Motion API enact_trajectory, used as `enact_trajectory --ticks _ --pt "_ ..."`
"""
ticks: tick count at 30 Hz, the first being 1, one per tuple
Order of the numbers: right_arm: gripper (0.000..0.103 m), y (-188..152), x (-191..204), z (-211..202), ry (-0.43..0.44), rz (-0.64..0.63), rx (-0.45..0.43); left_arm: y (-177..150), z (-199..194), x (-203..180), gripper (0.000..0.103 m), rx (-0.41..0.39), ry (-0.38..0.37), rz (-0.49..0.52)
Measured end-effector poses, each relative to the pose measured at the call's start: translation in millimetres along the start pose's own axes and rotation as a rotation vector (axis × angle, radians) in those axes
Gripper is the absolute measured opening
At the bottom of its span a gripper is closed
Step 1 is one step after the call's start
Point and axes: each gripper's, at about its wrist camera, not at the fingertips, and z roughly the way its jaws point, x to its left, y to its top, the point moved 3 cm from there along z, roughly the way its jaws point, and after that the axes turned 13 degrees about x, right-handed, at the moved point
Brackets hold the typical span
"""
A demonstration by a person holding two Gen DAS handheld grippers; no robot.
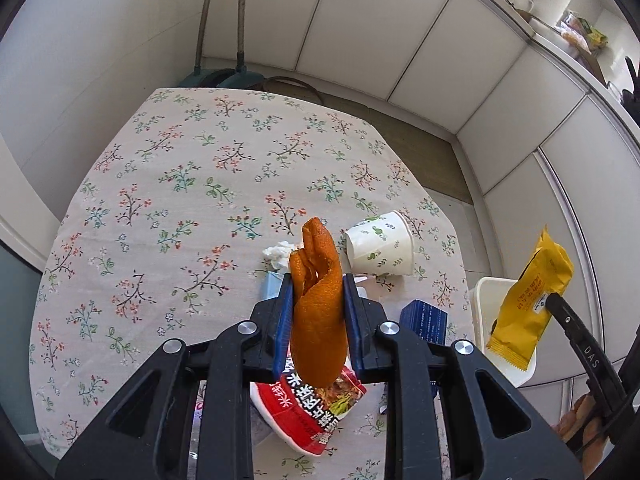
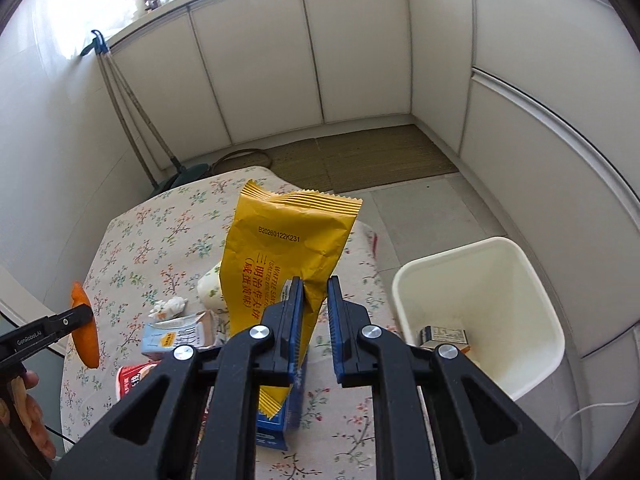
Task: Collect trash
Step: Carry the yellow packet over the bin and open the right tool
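My left gripper (image 1: 317, 292) is shut on an orange peel (image 1: 318, 312) and holds it above the floral table (image 1: 160, 200); the peel also shows in the right wrist view (image 2: 86, 330). My right gripper (image 2: 315, 294) is shut on a yellow snack wrapper (image 2: 288, 256), held above the table's right edge beside the white bin (image 2: 532, 292). In the left wrist view the wrapper (image 1: 528, 300) hangs in front of the bin (image 1: 482, 304). On the table lie a tipped paper cup (image 1: 380, 244), a crumpled tissue (image 1: 278, 254), a red noodle packet (image 1: 316, 412) and a dark blue box (image 1: 426, 320).
A small box (image 2: 442, 336) lies inside the bin. A light blue carton (image 2: 176, 334) lies on the table. White cabinets (image 2: 360, 52) line the walls, broom handles (image 2: 128, 108) lean at the far left, and a woven mat (image 2: 360, 156) covers the floor beyond.
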Motion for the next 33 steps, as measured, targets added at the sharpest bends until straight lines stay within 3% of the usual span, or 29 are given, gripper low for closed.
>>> enact_trajectory --ticks 18,25,27,29,33 --pt "0.013 -2.2 -179.3 -22.4 -0.192 0.294 -0.051 -22.8 35.3 -104.1 0.023 0.035 0.012 0.167" --pt "0.016 -9.0 -227.3 -19.3 -0.171 0.384 -0.024 -35.2 46.2 -160.0 0.023 0.022 -0.004 0.257" --pt "0.02 -11.2 -237.8 -18.8 -0.165 0.409 -0.016 -39.2 49.0 -176.4 0.023 0.018 -0.009 0.285" --pt "0.043 -13.5 -246.2 -21.6 -0.165 0.434 -0.018 -42.3 52.8 -193.7 0.023 0.024 -0.033 0.297" --pt "0.049 -19.1 -266.7 -29.7 -0.16 0.499 -0.029 -50.1 57.7 -230.3 0.023 0.033 -0.06 0.347"
